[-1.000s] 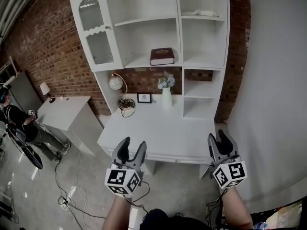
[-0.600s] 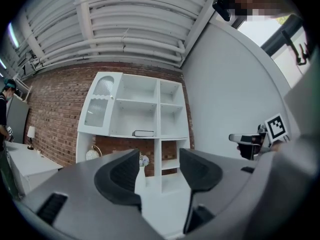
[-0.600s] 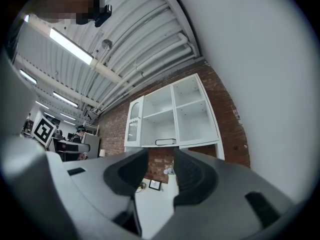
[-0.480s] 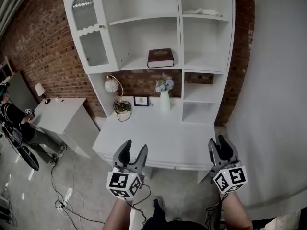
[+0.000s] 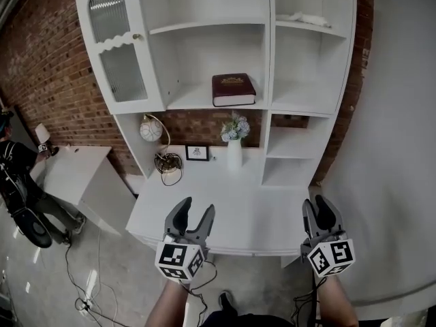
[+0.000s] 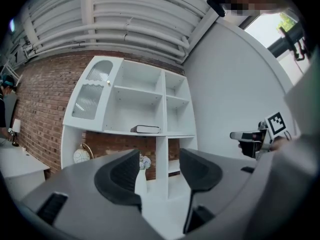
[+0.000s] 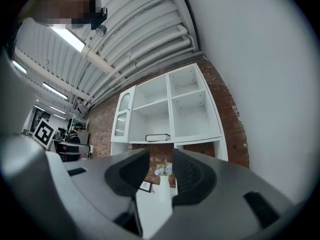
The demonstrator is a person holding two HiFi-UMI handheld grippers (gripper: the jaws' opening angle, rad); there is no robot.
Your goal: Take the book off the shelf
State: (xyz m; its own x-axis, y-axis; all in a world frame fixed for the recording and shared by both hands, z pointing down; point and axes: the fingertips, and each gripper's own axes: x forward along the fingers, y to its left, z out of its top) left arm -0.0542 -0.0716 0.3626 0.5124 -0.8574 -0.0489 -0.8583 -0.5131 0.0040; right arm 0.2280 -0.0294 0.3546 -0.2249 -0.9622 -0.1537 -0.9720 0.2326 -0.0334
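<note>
A dark maroon book lies flat on the middle shelf of the white shelf unit. It also shows small and far off as the book in the left gripper view and the book in the right gripper view. My left gripper is open and empty above the desk's front edge, well short of the book. My right gripper is open too; its jaws have just been closing a little with nothing between them. Both grippers point level toward the shelves.
On the white desk stand a vase of flowers, a small picture frame and a round clock. A glass cabinet door hangs open at left. A person stands by a side table. Cables lie on the floor.
The shelf unit and desk have grown larger and nearer in view. Both grippers have moved forward to the desk's front edge. Nothing was taken hold of.
</note>
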